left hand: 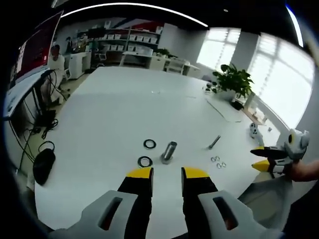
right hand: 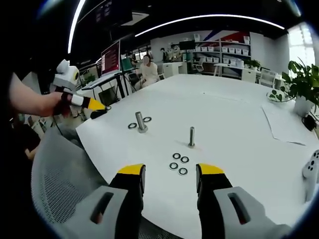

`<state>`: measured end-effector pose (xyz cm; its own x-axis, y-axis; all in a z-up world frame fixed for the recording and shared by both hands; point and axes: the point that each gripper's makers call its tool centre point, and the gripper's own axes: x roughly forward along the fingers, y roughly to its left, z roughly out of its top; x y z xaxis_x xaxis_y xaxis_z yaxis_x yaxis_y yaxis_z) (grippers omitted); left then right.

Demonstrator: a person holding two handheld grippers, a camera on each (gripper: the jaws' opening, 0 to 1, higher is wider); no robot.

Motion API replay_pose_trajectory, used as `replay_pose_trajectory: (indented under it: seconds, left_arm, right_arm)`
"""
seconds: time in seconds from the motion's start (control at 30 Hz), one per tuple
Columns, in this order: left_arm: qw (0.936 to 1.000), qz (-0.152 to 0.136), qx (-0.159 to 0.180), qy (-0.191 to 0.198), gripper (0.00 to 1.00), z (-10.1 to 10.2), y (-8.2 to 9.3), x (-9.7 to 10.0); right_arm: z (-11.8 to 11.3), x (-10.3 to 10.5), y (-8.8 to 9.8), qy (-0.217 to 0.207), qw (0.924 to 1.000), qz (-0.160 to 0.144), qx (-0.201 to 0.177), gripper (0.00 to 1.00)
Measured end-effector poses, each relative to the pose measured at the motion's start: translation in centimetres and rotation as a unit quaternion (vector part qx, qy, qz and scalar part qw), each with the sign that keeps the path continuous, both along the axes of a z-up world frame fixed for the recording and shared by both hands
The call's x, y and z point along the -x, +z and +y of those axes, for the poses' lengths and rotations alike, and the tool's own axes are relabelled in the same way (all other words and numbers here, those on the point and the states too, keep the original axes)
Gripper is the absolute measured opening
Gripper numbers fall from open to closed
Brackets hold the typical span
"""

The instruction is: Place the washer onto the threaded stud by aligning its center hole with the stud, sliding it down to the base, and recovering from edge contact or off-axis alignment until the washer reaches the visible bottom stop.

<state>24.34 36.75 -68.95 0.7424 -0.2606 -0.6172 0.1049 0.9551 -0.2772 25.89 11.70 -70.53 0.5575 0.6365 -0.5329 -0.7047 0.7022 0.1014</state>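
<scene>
There are no words or numbers here that can be read. The red screen (left hand: pixel 37 47) past the tabletop's far left corner has marks on it, but they are too small and blurry to make out.

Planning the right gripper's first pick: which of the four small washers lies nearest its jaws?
The washer at the cluster's bottom right in the right gripper view, just ahead of the open right gripper; the other three lie farther toward the thin stud.

Left gripper view looks across the large white tabletop (left hand: pixel 124 104) from its near edge, twd shelves. Right gripper view faces the same table from an adjacent side; both share its hardware-strewn centre.
</scene>
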Motion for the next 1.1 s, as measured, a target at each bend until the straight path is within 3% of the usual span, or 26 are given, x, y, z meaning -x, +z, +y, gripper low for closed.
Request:
replay_pose_trajectory:
  seconds: [0.07, 0.43, 0.57, 1.1]
  left_arm:
    - [0.9997, 0.021, 0.010, -0.006, 0.20, -0.3, -0.7, 0.1]
    - [0.9973, 0.060, -0.033, -0.026, 0.21, 0.5, -2.2, -1.2]
    - [0.9966, 0.072, -0.024, -0.032, 0.21, 0.5, -2.5, -1.9]
    - [0.9855, 0.141, -0.064, -0.071, 0.22, 1.1, -5.1, -3.9]
  right_arm:
    - [0.0, 0.0, 0.1, -0.001, 1.0000, -0.001, -0.002, 0.44]
    - [0.1, 0.0, -0.1, 0.001, 1.0000, -0.004, 0.001, 0.43]
    - [0.1, -0.1, -0.1, -0.001, 1.0000, -0.004, -0.001, 0.43]
    - [0.2, 0.0, -0.2, 0.001, 0.9999, -0.010, 0.004, 0.43]
